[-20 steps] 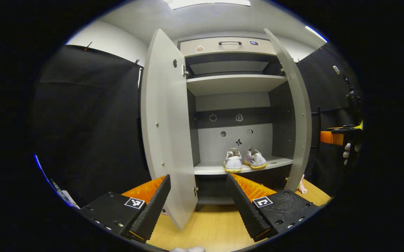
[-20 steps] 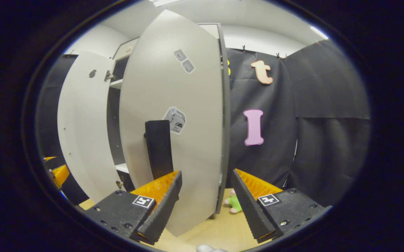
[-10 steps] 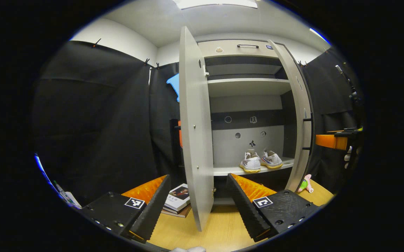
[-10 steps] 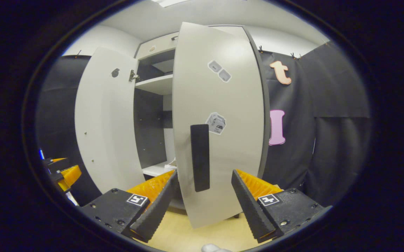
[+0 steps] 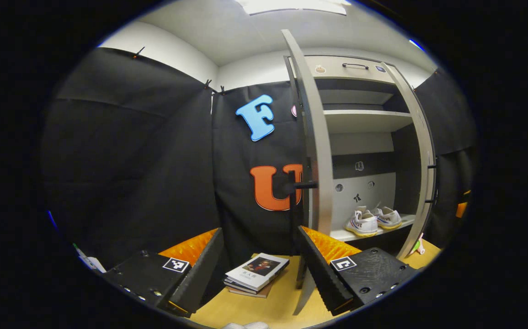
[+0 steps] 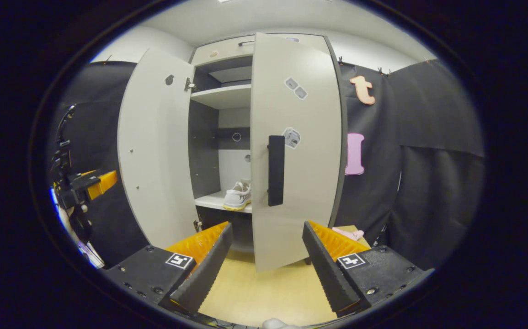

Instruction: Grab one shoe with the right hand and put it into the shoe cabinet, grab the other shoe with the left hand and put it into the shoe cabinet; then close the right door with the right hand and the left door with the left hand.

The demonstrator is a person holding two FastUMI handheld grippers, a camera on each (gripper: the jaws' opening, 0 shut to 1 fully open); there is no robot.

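— Where do the tongs stand?

— Both pairs gape wide and hold nothing. In the right gripper view the right tongs [image 6: 264, 262] sit low before the right door [image 6: 298, 151], its dark handle [image 6: 276, 170] just above and between the fingers. In the left gripper view the left tongs [image 5: 259, 267] face the left door [image 5: 316, 151] almost edge-on.

— And the shoes?

— Both shoes [image 5: 373, 220] rest side by side on the lower shelf [image 5: 344, 234] of the shoe cabinet [image 6: 227, 48] (so the carrying looks finished). What remains, I judge, is shutting the doors, right one first.

— How to do that well?

— The right door hangs partly open, the gap toward the left door plain to see. I would lay one finger flat on the panel near the handle side, far from the hinge, and push evenly until it seats. No need to grip.

— Any hazards?

— The shoes sit well back, so they shouldn't foul the door. For the left door, approach from its outer face, minding the books [image 5: 257, 274] on the table [image 5: 286, 297] beneath.
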